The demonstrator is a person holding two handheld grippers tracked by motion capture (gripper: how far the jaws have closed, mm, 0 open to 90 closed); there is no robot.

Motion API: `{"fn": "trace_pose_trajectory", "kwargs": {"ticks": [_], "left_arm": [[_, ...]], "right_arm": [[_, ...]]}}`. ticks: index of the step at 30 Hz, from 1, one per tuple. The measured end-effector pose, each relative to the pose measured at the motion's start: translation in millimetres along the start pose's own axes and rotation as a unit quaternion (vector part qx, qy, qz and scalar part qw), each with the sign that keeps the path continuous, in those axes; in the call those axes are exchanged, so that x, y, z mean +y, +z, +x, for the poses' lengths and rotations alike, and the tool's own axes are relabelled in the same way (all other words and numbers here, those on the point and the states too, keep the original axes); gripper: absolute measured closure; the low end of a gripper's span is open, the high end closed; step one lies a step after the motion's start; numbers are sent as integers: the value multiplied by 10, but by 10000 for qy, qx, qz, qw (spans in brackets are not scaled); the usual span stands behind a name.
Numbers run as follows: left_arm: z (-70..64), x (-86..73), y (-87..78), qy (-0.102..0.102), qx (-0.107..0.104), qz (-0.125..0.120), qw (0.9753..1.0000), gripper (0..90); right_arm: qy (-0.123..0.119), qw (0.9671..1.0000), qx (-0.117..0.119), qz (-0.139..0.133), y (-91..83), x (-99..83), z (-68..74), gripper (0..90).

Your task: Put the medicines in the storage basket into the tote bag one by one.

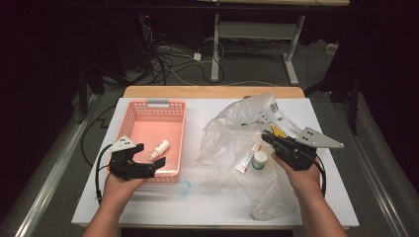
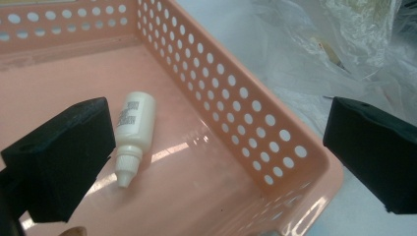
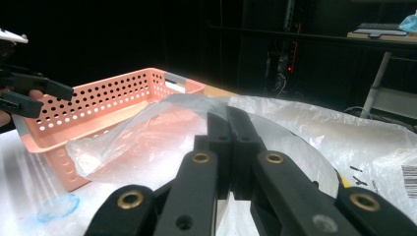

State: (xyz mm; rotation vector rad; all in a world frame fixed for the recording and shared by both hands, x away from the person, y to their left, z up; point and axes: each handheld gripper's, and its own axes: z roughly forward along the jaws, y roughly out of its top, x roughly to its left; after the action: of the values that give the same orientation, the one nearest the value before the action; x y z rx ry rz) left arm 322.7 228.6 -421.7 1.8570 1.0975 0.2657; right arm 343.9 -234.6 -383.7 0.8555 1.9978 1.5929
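Inside one pink basket (image 1: 132, 123), one white dropper bottle (image 1: 159, 149), one plastic bag (image 1: 232, 133) beside

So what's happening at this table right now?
A person works with a gripper in each hand, apparently moving items from a clear plastic bag into a pink basket. The left gripper hangs open over the basket's near corner, above a small white dropper bottle lying on the basket floor. The right gripper is shut on the bag's edge, holding it up. A white-capped jar and a tube lie inside the bag.
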Motion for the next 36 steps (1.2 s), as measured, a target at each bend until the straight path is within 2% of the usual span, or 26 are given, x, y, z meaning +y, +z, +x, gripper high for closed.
{"fn": "trace_pose_trajectory", "kwargs": {"ticks": [4, 9, 14, 18, 21, 24, 25, 27, 28, 32, 33, 36], "left_arm": [[-2, 105, 21, -19, -9, -68, 10000, 0], [-30, 300, 86, 176, 76, -55, 9998, 0], [66, 440, 226, 249, 153, 160, 9994, 0], [162, 466, 332, 204, 213, 268, 9992, 0], [254, 470, 427, 103, 302, 461, 9984, 0], [326, 480, 523, 6, 294, 868, 9958, 0], [331, 487, 553, 59, 372, 984, 9944, 0], [334, 499, 581, 104, 447, 1084, 9930, 16], [344, 503, 597, 64, 454, 1152, 9923, 22], [392, 513, 675, 128, 554, 1534, 9865, 35], [406, 513, 689, 127, 552, 1588, 9857, 35], [473, 507, 750, 74, 547, 1870, 9808, 42]], "right_arm": [[0, 10000, -3, -22, -8, 3, -13, 900], [11, 10000, 22, -39, -15, 6, -22, 900], [13, 10000, 9, -34, -16, 8, -23, 900], [6, 10000, 0, -26, -8, 4, -22, 900], [3, 10000, 10, -8, 0, -2, -20, 900], [10, 10000, 23, -15, -1, -1, -16, 900], [10, 10000, 29, -16, -1, 0, -15, 900], [15, 10000, 35, -8, 1, 1, -14, 900], [13, 10000, 29, -10, 4, 0, -16, 900], [38, 10000, 27, 8, 8, -5, -13, 900], [40, 10000, 32, 11, 7, -4, -12, 900], [19, 10000, 31, -7, 5, -3, -18, 900]]}}
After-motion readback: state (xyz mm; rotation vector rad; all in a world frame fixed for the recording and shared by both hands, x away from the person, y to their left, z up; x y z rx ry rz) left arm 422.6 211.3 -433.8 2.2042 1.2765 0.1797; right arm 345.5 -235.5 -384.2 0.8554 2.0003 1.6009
